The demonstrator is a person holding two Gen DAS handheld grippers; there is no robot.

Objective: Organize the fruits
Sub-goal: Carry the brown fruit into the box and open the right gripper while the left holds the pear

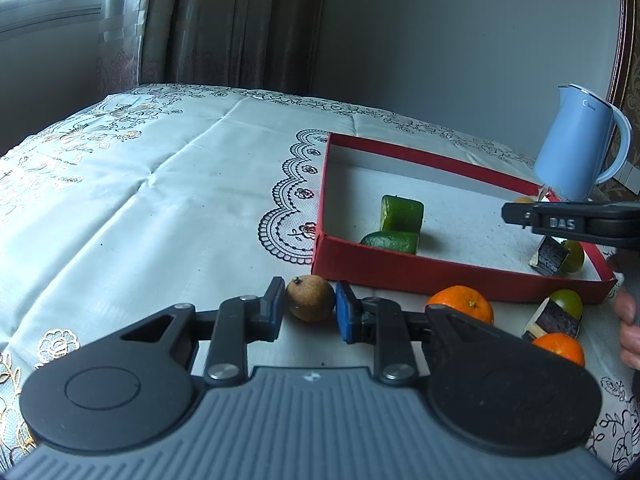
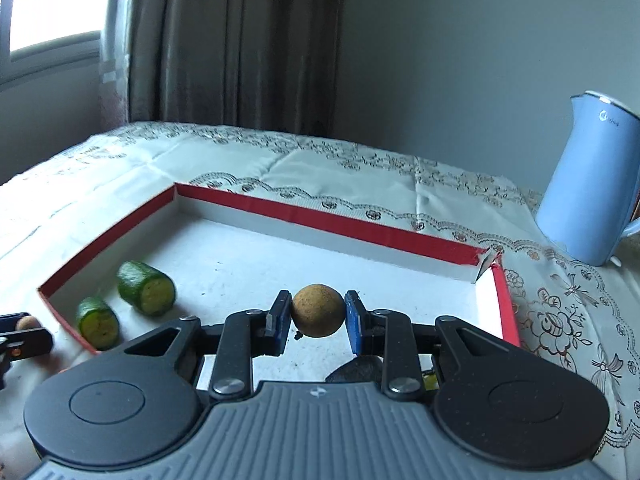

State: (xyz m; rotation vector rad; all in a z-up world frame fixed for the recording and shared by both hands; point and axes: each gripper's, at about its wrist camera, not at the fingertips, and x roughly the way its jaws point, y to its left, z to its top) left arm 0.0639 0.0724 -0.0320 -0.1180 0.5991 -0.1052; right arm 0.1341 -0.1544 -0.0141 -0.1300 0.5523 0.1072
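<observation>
My left gripper (image 1: 310, 306) is shut on a small brown round fruit (image 1: 311, 298) just in front of the red box's near wall (image 1: 400, 268). My right gripper (image 2: 318, 318) is shut on another brown round fruit (image 2: 318, 310) and hangs over the white floor of the red box (image 2: 328, 216). Two green cucumber pieces (image 2: 146, 288) (image 2: 98, 322) lie in the box's left part. In the left wrist view, two oranges (image 1: 462, 304) (image 1: 560, 348), a green fruit (image 1: 568, 302) and a dark eggplant piece (image 1: 554, 318) sit on the cloth before the box.
A light blue kettle (image 2: 588, 192) stands at the right, behind the box's far corner. A patterned white tablecloth (image 1: 140, 200) covers the table. Another eggplant piece (image 1: 550, 256) and green fruit (image 1: 574, 256) lie in the box's right corner. A hand (image 1: 628, 328) shows at the right edge.
</observation>
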